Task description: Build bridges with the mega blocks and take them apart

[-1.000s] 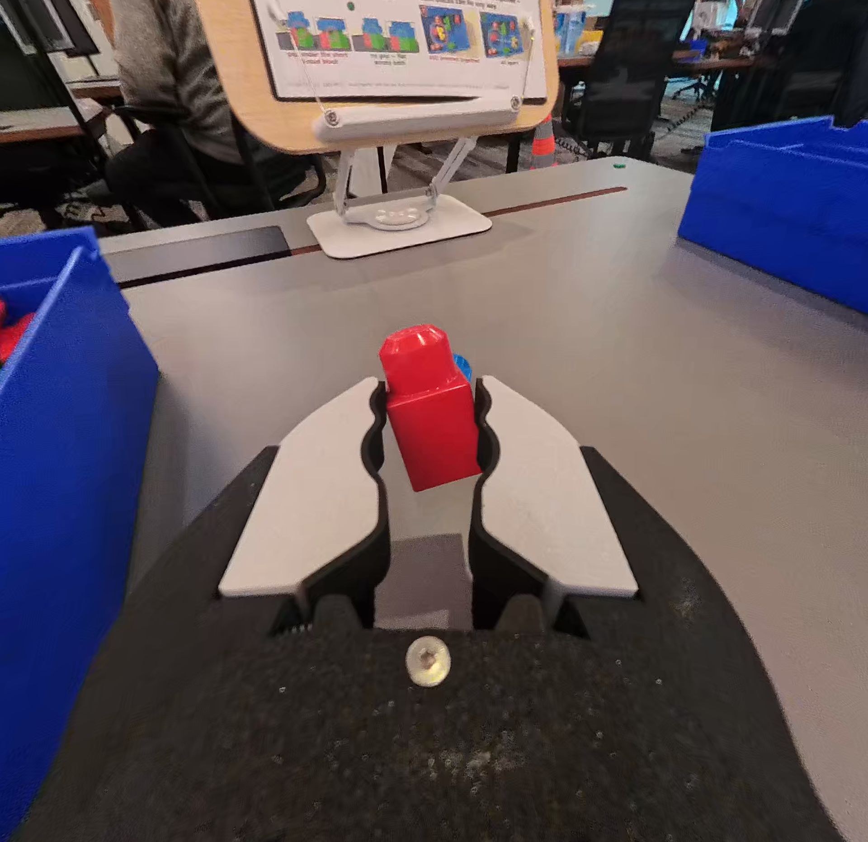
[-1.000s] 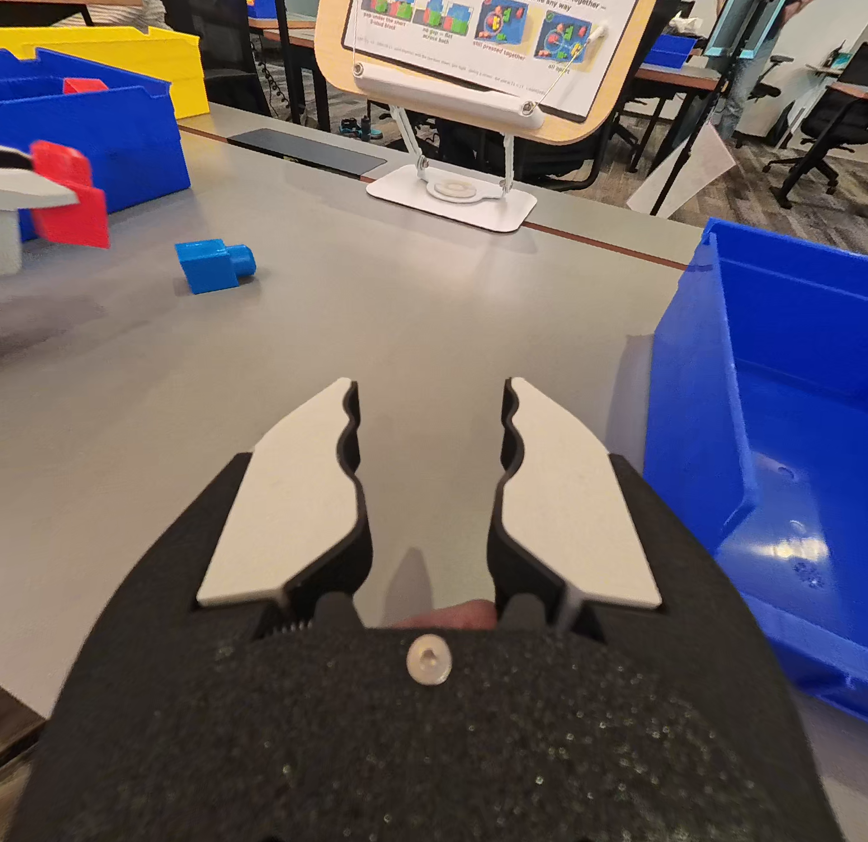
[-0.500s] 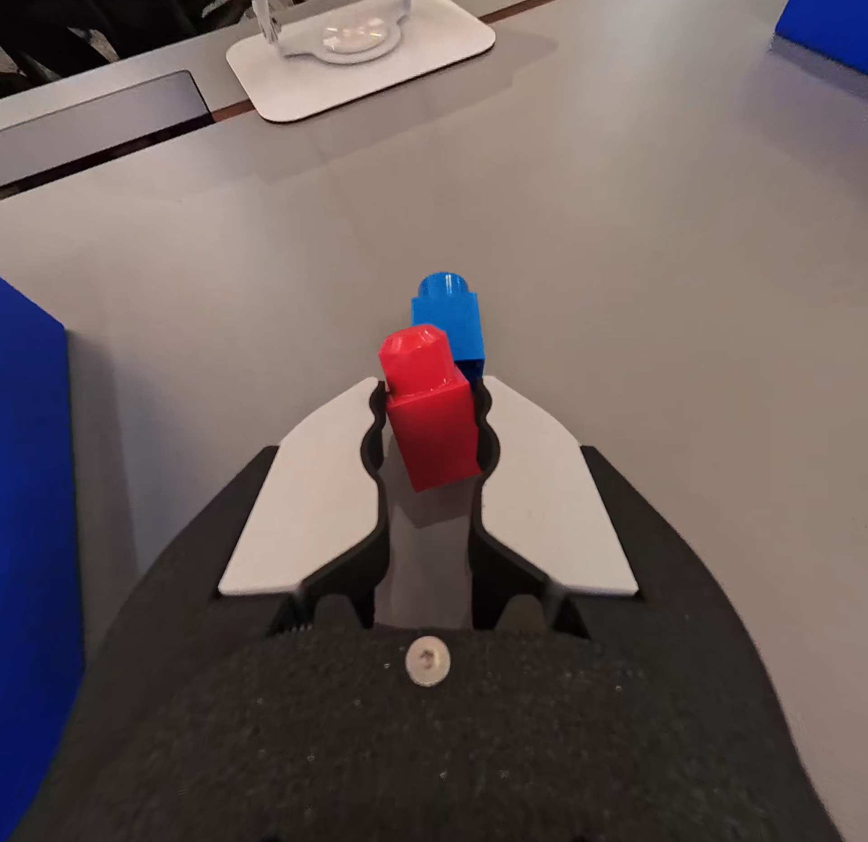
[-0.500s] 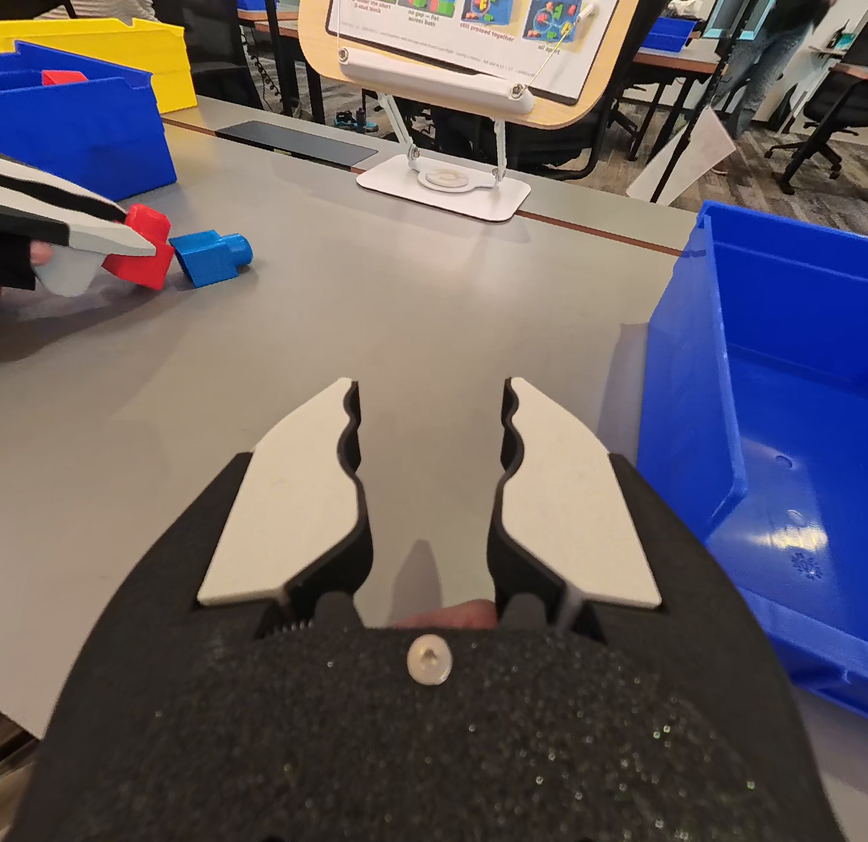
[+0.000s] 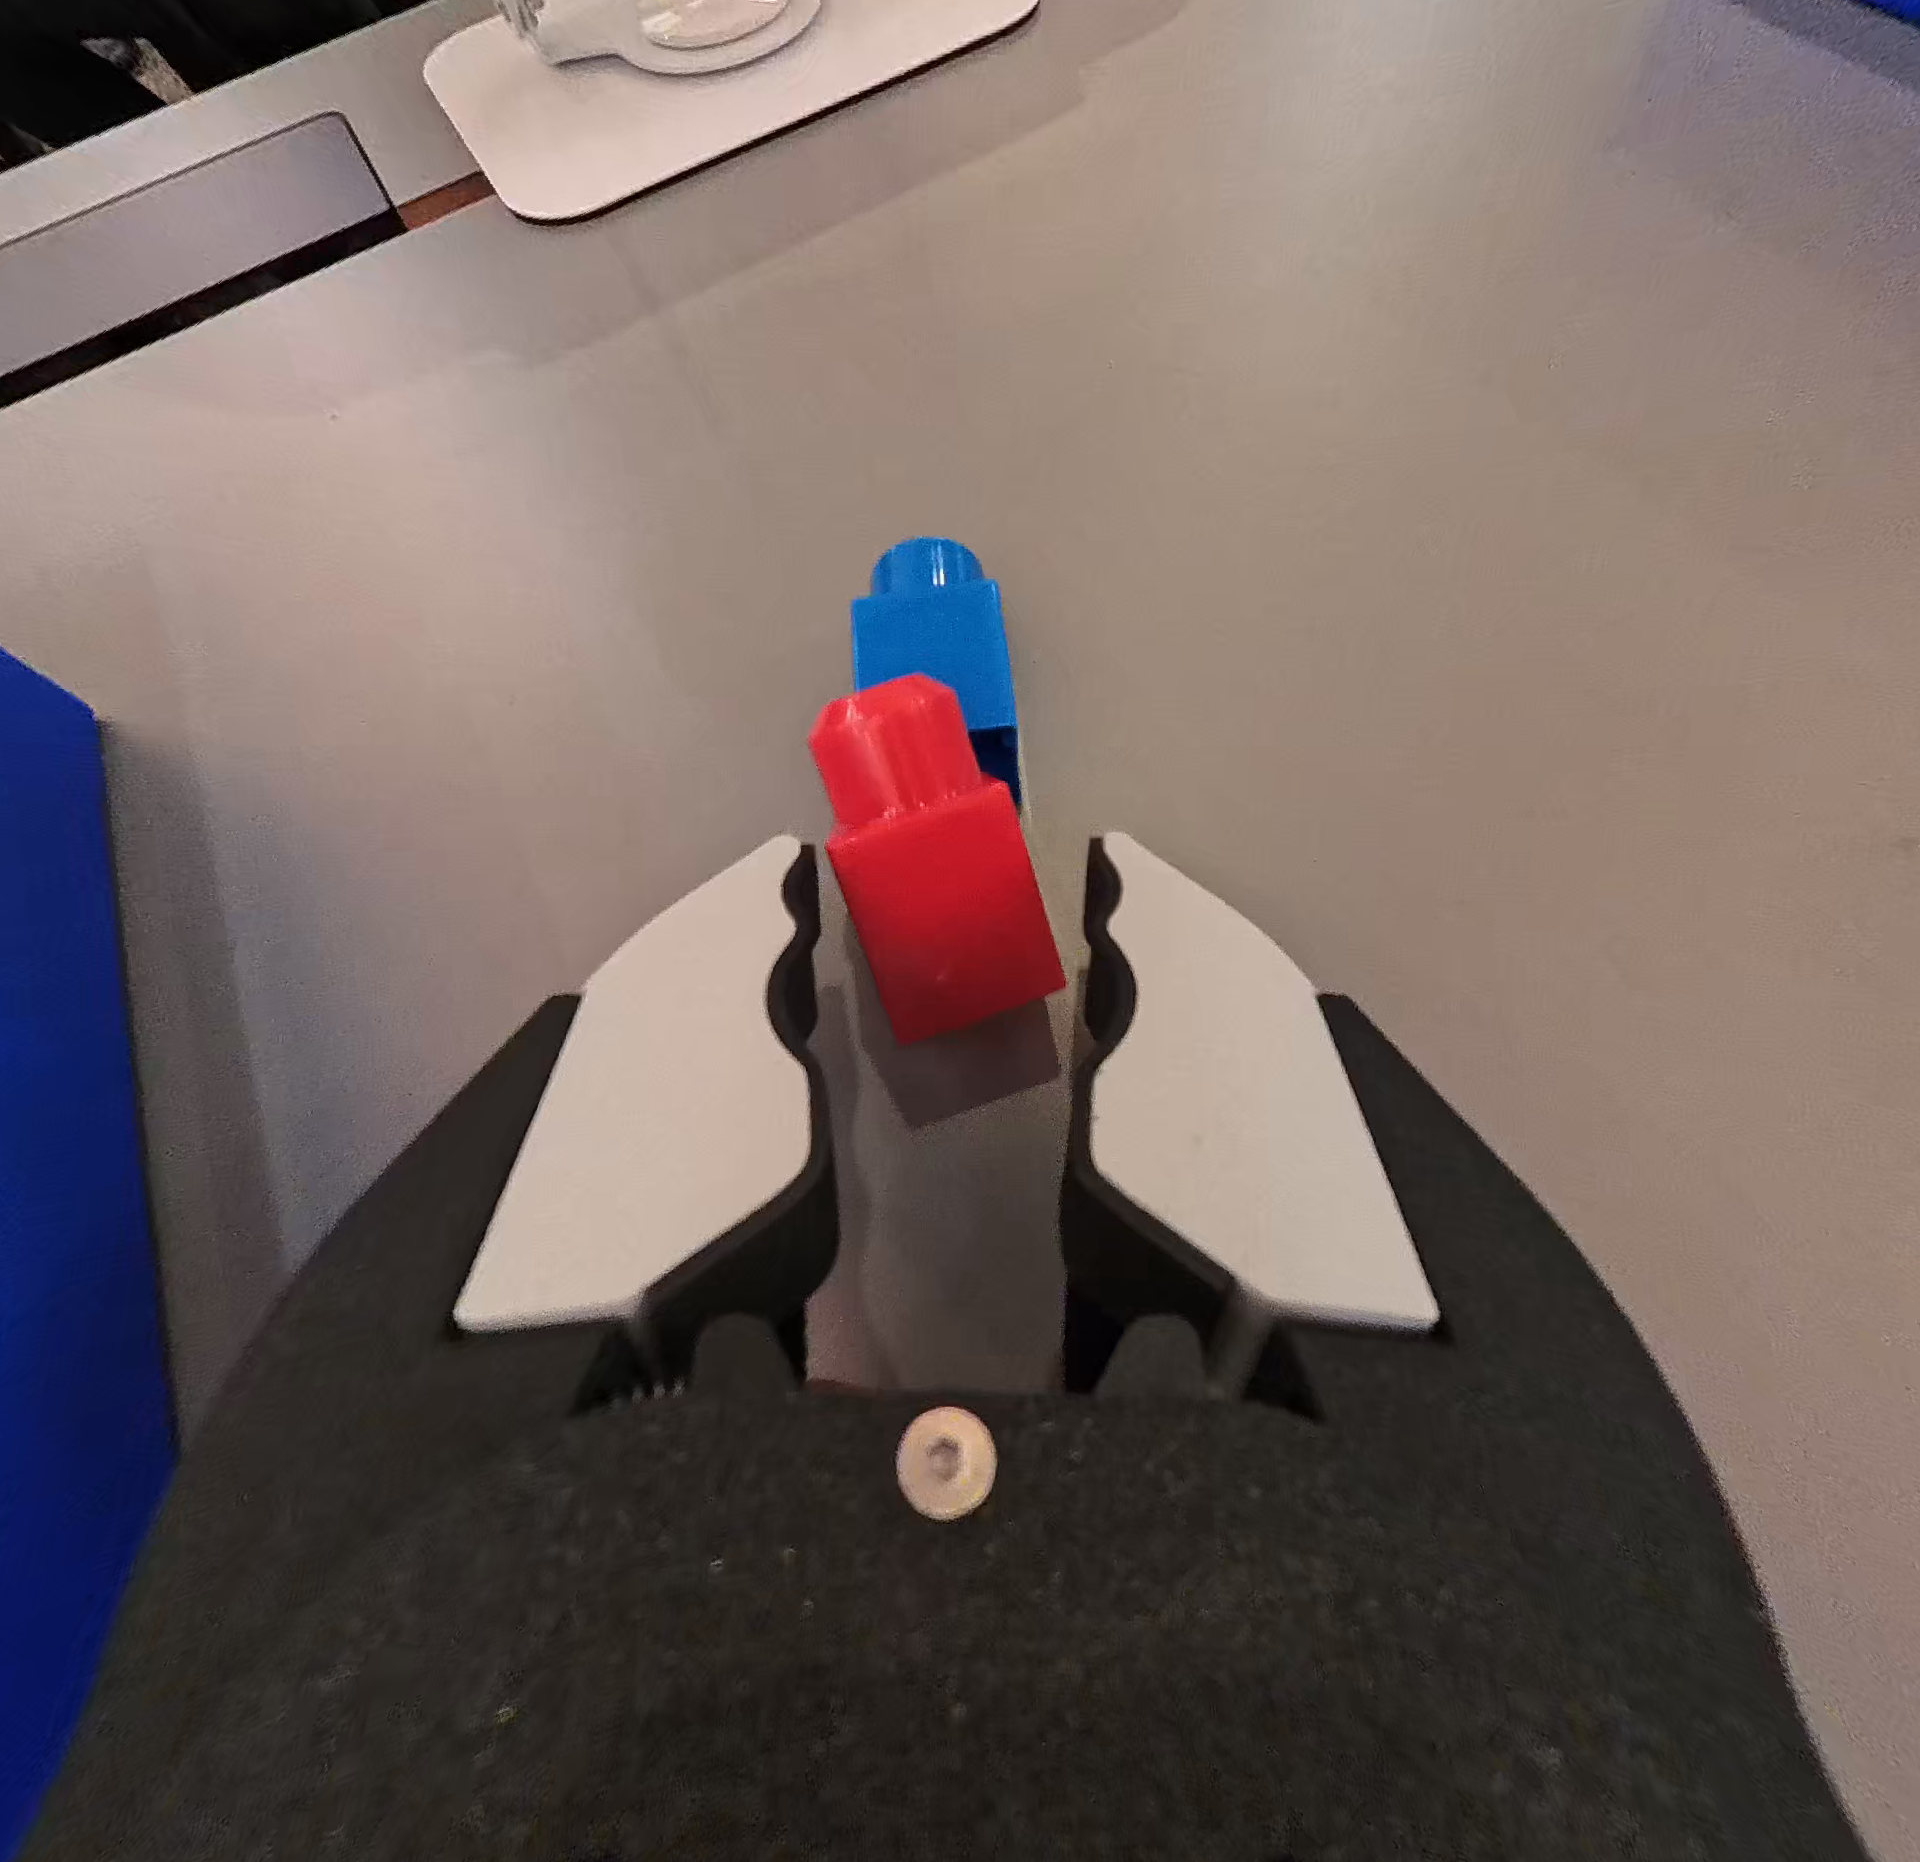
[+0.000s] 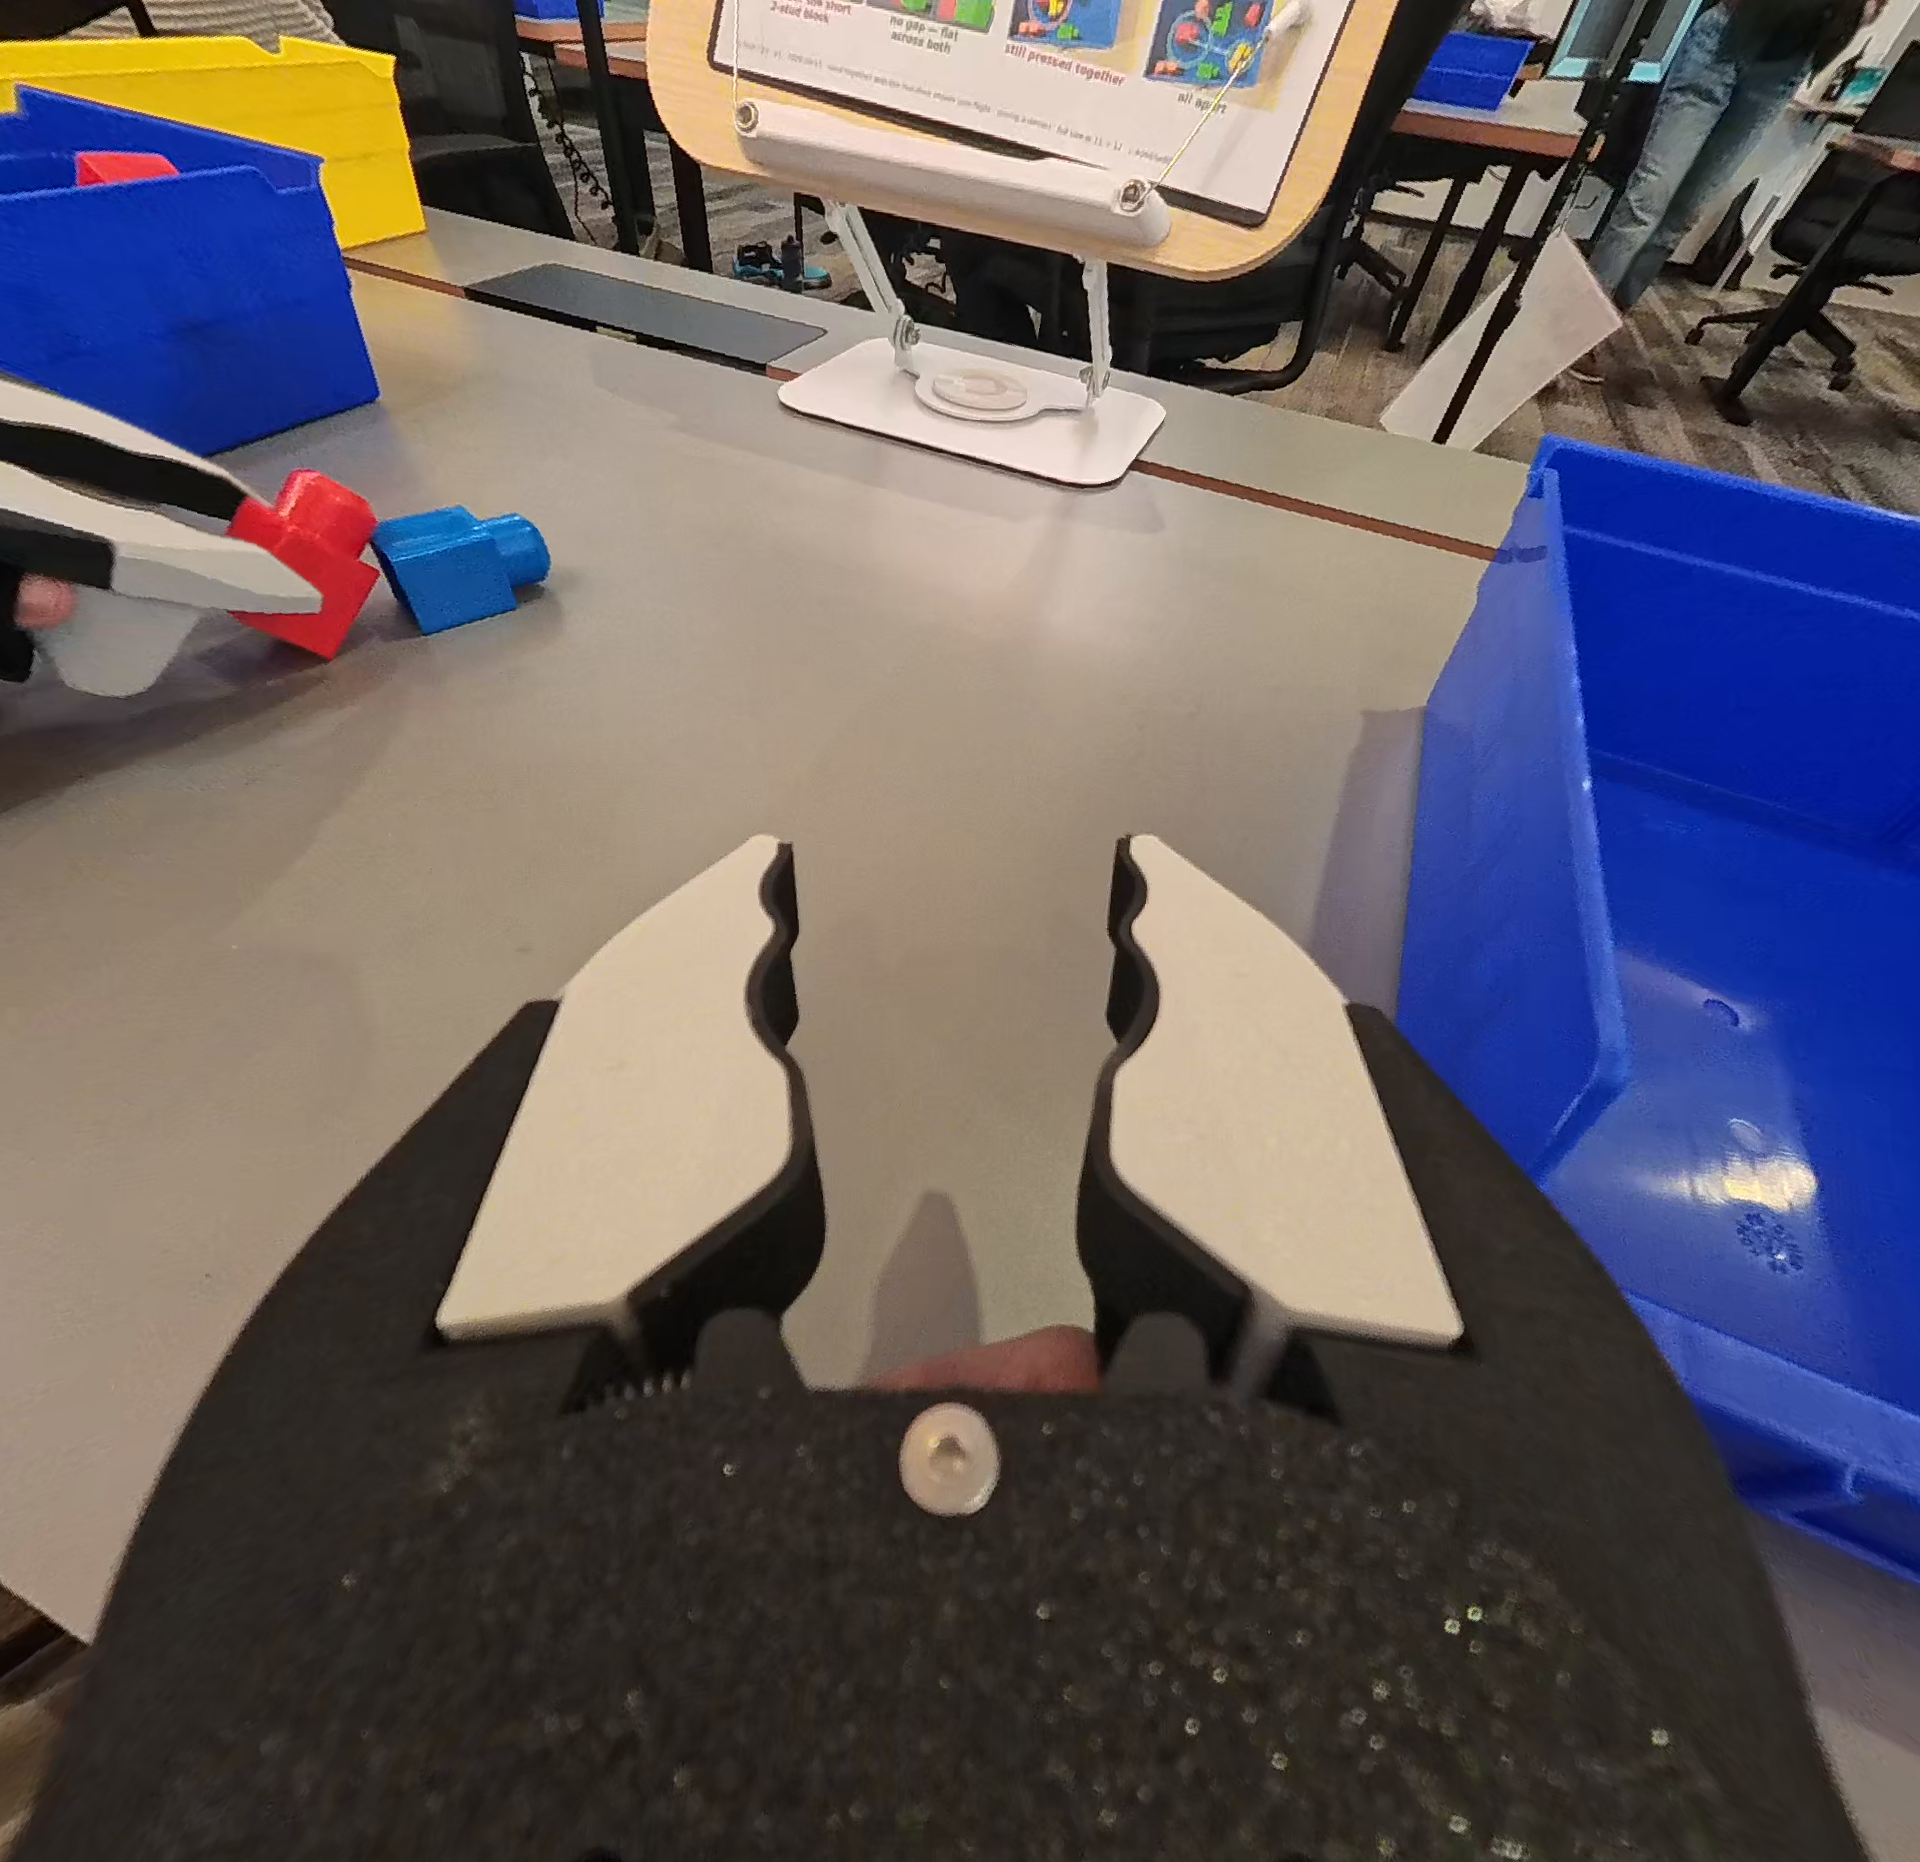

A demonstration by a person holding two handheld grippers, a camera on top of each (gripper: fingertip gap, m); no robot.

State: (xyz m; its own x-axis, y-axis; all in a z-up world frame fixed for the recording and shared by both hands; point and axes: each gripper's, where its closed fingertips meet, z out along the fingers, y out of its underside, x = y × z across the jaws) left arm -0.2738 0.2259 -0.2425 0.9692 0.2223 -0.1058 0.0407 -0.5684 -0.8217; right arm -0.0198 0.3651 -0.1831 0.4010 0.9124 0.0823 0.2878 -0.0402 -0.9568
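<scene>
The left tool [image 5: 945, 867] stands parted around a tilted red plastic one-stud block [image 5: 940, 924] on the grey desk [image 5: 1455, 565], just beside a blue plastic one-stud block [image 5: 935, 649] lying on its side. The right tool [image 6: 951, 867] hovers wide and empty, well apart.

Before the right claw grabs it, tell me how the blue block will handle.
The blue block looks like hard moulded plastic, so probably stiff and light. Lying on its side on flat faces, it should slide, not roll. Its glossy surface may slip.

Right gripper [image 6: 951, 856] fingers apart over grey table [image 6: 935, 669], beside blue bin [image 6: 1507, 981].
</scene>
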